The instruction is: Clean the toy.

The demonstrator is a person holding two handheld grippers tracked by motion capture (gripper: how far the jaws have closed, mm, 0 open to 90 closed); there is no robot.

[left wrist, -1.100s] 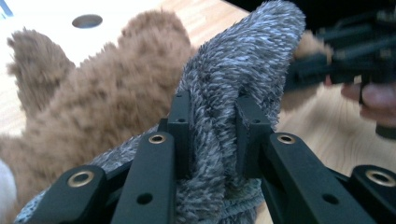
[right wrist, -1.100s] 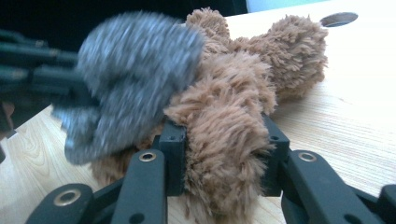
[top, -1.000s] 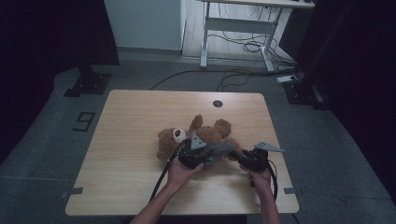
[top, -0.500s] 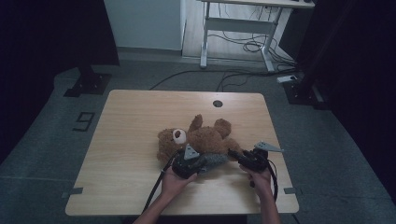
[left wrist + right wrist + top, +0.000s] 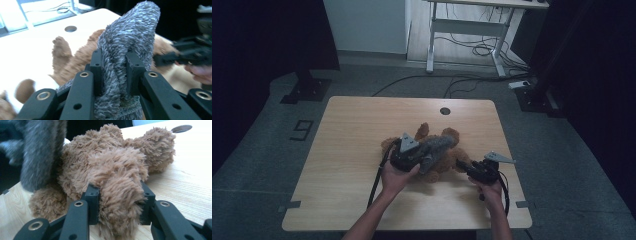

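Note:
A brown teddy bear [image 5: 447,155] lies on the wooden table [image 5: 352,130], right of its middle. My left gripper [image 5: 426,159] is shut on a grey fuzzy piece of cloth [image 5: 439,146], which is held up over the bear's body. In the left gripper view the jaws [image 5: 114,58] pinch the grey cloth [image 5: 130,32], with the bear [image 5: 75,62] behind it. My right gripper [image 5: 461,164] comes in from the right and is shut on one of the bear's limbs. In the right gripper view [image 5: 119,195] that brown limb [image 5: 117,177] bulges between the jaws, with the grey cloth [image 5: 40,152] at the left.
A round cable hole [image 5: 445,111] sits near the table's far edge. Bare wood lies to the left and along the front. Behind the table are a white desk frame [image 5: 467,30] and floor cables [image 5: 472,80]. Black stand bases [image 5: 307,90] flank it.
My left gripper has risen and moved away from the front edge with the grey cloth, which now stands lifted over the bear. The right gripper stayed on the limb.

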